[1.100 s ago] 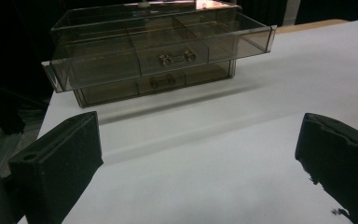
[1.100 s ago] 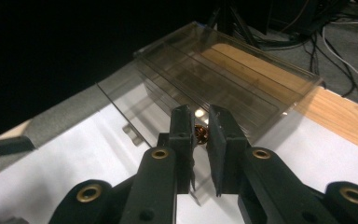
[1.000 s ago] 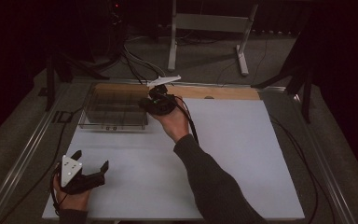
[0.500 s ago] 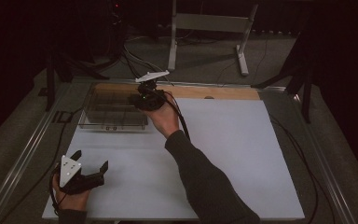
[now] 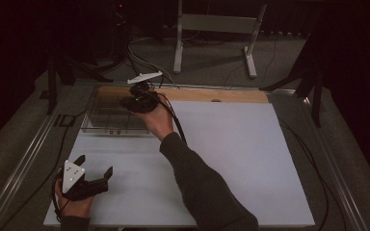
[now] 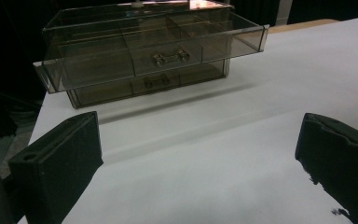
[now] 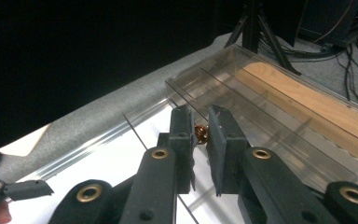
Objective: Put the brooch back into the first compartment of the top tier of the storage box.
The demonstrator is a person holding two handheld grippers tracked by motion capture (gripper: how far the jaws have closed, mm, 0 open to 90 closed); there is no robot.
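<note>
Right tongs [image 7: 201, 135] pinching copper piece [image 7: 201, 133], over clear organizer [image 5: 110, 111]

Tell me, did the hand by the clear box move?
Yes. The right gripper moved farther from the person, up over the clear box, toward the table's wooden strip.

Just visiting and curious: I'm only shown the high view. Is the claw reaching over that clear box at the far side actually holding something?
Observer: It looks so. In the right gripper view, the right gripper has its jaws nearly together on a small copper-coloured piece, above the clear box.
Operator: And the claw near the table's front edge?
Observer: The left gripper is wide open, with just the white table between its jaws.
Operator: Anything inside the box?
Observer: The left gripper view shows two drawers with small metal handles; the upper drawer sticks out farther and looks empty.
</note>
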